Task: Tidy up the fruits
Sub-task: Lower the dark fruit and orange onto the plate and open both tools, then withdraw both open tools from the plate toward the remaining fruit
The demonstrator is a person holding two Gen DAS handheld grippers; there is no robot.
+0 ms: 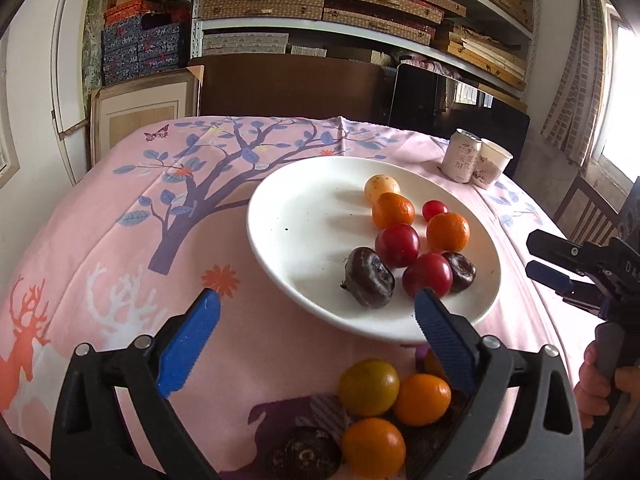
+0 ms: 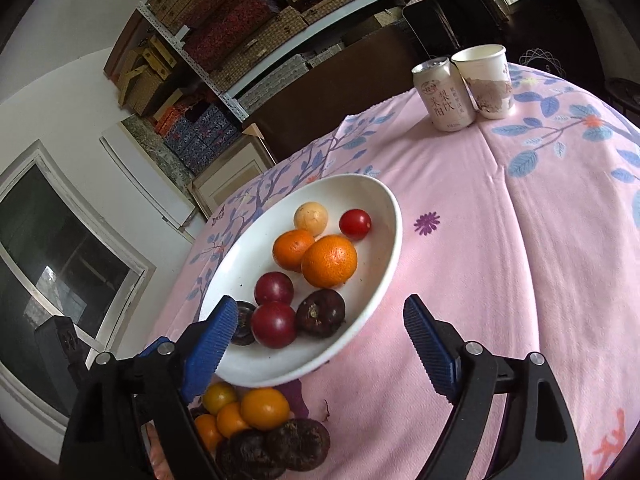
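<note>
A white plate (image 1: pixel 304 216) sits on the pink tablecloth and holds several fruits: oranges (image 1: pixel 447 232), red plums (image 1: pixel 397 245), a small red tomato (image 1: pixel 434 209), a pale yellow fruit (image 1: pixel 381 187) and dark purple water chestnuts (image 1: pixel 370 278). The plate also shows in the right wrist view (image 2: pixel 256 364). A loose pile of oranges (image 1: pixel 368 388) and dark chestnuts (image 2: pixel 298 442) lies on the cloth just before the plate. My left gripper (image 1: pixel 316 320) is open and empty above the plate's near edge. My right gripper (image 2: pixel 316 328) is open and empty over the plate's right edge; it shows at right in the left wrist view (image 1: pixel 538 258).
A drink can (image 2: pixel 444 96) and a paper cup (image 2: pixel 486 80) stand at the table's far right. Shelves of boxes (image 1: pixel 320 4) and a dark chair back (image 1: pixel 288 84) stand behind the table. A wooden chair (image 1: pixel 592 212) is at the right.
</note>
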